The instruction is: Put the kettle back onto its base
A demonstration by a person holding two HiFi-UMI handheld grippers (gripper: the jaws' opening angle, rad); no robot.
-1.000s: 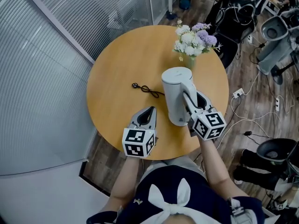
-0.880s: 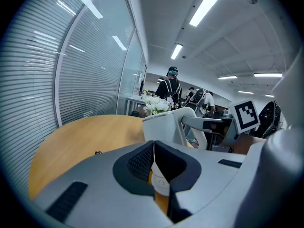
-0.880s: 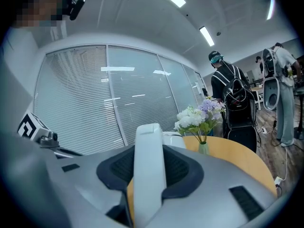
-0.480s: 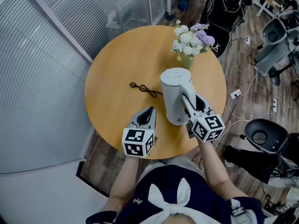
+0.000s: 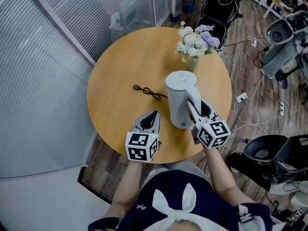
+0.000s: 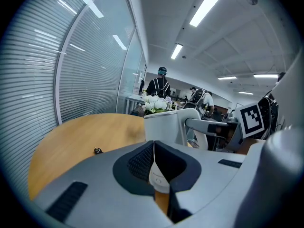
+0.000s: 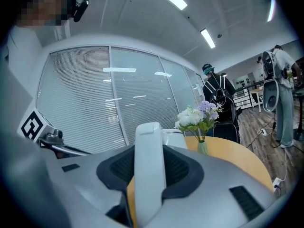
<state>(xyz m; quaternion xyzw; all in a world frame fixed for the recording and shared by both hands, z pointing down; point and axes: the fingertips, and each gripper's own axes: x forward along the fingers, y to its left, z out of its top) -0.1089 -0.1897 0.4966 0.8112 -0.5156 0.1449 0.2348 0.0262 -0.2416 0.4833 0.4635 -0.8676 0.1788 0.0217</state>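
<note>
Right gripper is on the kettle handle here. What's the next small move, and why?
Probably open the right gripper and let go. Its jaws clamp the handle, and the kettle stands upright where the cord ends, so it looks seated, though the base is hidden.

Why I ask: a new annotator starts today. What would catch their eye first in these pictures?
A white kettle dominates the middle of the round wooden table, its handle clamped between the jaws of the right gripper. The left gripper, jaws together, hangs beside it over the near edge. A vase of flowers marks the far edge.
</note>
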